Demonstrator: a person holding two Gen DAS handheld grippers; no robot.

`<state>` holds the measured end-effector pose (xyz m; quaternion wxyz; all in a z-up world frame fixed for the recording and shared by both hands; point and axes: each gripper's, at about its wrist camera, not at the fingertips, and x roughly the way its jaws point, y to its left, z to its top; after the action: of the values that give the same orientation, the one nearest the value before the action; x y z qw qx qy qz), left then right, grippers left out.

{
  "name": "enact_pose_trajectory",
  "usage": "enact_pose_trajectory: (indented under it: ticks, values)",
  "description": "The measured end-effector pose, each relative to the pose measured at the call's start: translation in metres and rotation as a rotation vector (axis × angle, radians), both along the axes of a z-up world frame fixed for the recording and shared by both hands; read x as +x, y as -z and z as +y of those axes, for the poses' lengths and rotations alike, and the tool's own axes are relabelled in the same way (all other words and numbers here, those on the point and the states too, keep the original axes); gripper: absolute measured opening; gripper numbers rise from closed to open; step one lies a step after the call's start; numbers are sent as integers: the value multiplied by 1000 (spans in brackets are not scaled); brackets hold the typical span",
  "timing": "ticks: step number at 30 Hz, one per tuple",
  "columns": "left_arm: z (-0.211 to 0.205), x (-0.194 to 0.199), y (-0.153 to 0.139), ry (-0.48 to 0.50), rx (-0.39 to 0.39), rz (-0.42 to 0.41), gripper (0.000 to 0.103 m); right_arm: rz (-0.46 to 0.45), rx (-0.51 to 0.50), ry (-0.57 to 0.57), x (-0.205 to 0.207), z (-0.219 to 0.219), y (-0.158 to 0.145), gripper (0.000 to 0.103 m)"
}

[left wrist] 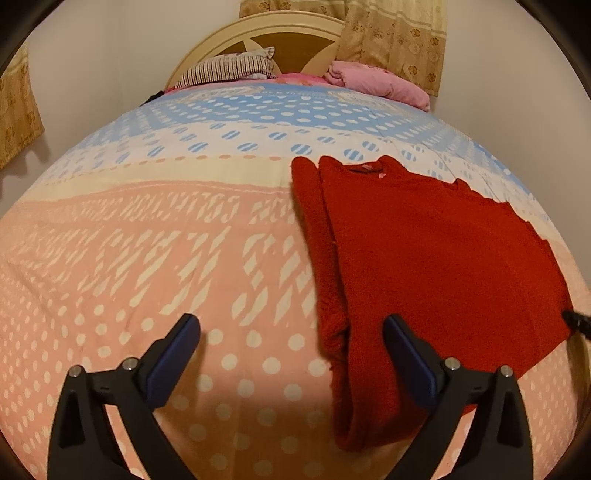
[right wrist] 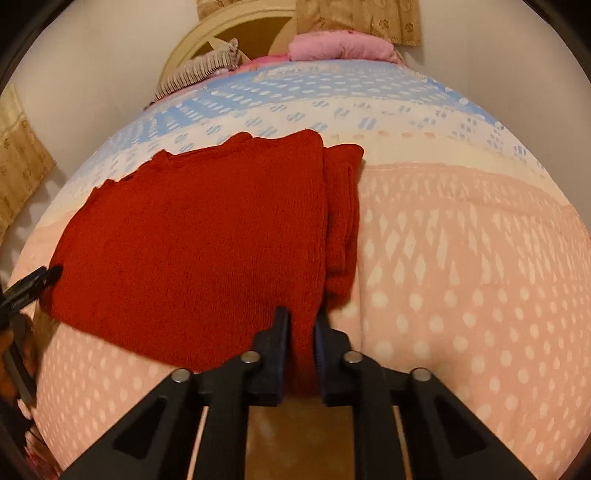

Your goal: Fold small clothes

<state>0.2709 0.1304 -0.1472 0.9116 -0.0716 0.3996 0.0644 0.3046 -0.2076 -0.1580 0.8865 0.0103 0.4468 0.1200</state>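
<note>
A: Left wrist view first. The left gripper (left wrist: 291, 328) stands with jaws spread wide, nothing between the pads. Its right finger overlaps the near part of the red sweater (left wrist: 424, 258), but whether it touches the knit I cannot tell. The left finger sits over the bedspread (left wrist: 147, 240).

B: Sweater position?

A: Flat on the bed, right of centre, one long side folded over into a narrow strip. Its right corner runs to the frame edge, where a dark tip (left wrist: 576, 321) pokes in, cut off.

B: Right wrist view?

A: The right gripper (right wrist: 302, 325) is pinched tight on the sweater's near hem, by the folded strip; red fabric fills the gap between the pads. At the left edge a black tool (right wrist: 29, 291) overlaps the sweater's corner, mostly out of frame. Far back, a striped pillow (right wrist: 199, 70) and a pink bundle (right wrist: 340, 46) lie against the headboard (right wrist: 221, 33), partly hidden by the bed's curve.
</note>
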Motion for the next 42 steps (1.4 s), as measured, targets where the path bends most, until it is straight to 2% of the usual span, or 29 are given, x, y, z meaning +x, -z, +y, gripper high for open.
enact_pose_trajectory:
  ticks: [5, 7, 9, 10, 12, 15, 18, 20, 21, 23, 27, 31, 33, 39, 42]
  values:
    - [0, 1, 1, -2, 0, 6, 103, 21, -4, 7, -2, 0, 1, 11]
    - [-1, 1, 1, -3, 5, 5, 103, 5, -55, -6, -3, 7, -3, 11]
    - [-1, 1, 2, -3, 5, 6, 103, -14, -61, 9, -3, 10, -12, 14]
    - [-1, 1, 2, -2, 3, 8, 103, -26, -49, 23, -1, 9, -18, 18]
    - [0, 2, 3, -1, -7, 16, 103, -80, -9, 40, 2, 8, -32, 48]
    - [1, 2, 4, 0, -20, 22, 103, -118, 60, 18, 10, 16, -44, 49]
    - [1, 2, 3, -2, -22, 17, 103, -76, 63, -59, 23, 39, -34, 49]
    - [3, 1, 1, -2, -27, 10, 103, -20, 0, -25, 30, 43, -17, 49]
    - [4, 1, -1, 0, -32, 1, 103, 28, 10, -13, 33, 41, -4, 49]
    - [9, 2, -5, -7, -34, -23, 103, -5, 3, -25, 23, 41, 4, 49]
    - [14, 13, -7, -26, -29, -33, 103, -38, -111, -66, -1, 51, 8, 49]
    - [7, 18, -2, -11, -8, -17, 103, -37, -114, -29, -1, 51, -2, 49]
    - [6, 16, -3, -7, 1, -24, 103, -70, -118, -39, -6, 60, -10, 49]
    - [7, 18, -1, -6, -8, -12, 103, -223, -146, -279, -46, 133, -27, 49]
    - [5, 19, -1, -4, 2, -11, 103, -247, -185, -347, -53, 164, -26, 53]
